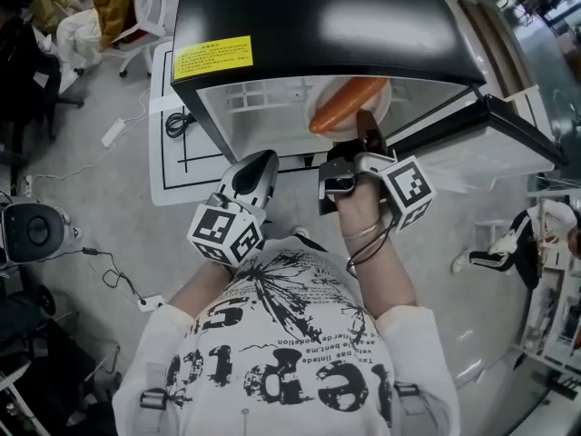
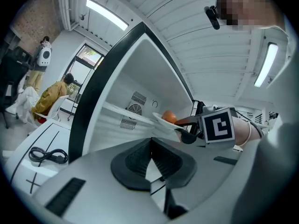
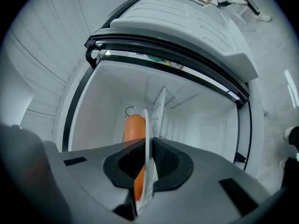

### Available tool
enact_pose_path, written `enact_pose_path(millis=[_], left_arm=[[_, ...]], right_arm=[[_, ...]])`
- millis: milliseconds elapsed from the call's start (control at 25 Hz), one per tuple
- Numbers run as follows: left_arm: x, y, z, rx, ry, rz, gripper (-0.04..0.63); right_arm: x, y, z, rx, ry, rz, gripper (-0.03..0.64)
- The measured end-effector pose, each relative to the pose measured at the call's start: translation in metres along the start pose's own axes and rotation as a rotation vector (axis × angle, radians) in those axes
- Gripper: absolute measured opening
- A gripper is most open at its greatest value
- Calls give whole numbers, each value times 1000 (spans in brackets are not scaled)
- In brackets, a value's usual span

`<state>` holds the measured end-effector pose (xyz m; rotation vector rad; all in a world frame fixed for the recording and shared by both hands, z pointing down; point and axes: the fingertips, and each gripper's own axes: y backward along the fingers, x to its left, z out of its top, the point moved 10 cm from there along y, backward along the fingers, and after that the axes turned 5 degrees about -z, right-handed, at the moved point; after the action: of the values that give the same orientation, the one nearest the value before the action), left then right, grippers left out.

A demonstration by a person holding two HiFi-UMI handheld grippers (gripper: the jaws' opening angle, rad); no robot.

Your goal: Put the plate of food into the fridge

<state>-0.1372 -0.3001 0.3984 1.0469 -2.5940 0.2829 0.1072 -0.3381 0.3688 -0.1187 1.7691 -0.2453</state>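
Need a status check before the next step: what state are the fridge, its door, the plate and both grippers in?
fridge: open.
fridge door: swung wide.
plate: held by its rim in the fridge opening, roughly level, with orange food on it.
right gripper: shut on the plate's rim.
left gripper: shut, empty, outside the fridge.
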Motion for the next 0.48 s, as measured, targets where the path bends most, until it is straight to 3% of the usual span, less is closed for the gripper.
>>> enact_pose_path(millis=[200, 480], left_arm=[[4, 0, 0, 11, 2, -12, 8], [5, 1, -5, 24, 21, -35, 8]], right_arm=[[-1, 2, -5, -85, -19, -23, 26], [0, -2, -9, -116, -54, -35, 26]])
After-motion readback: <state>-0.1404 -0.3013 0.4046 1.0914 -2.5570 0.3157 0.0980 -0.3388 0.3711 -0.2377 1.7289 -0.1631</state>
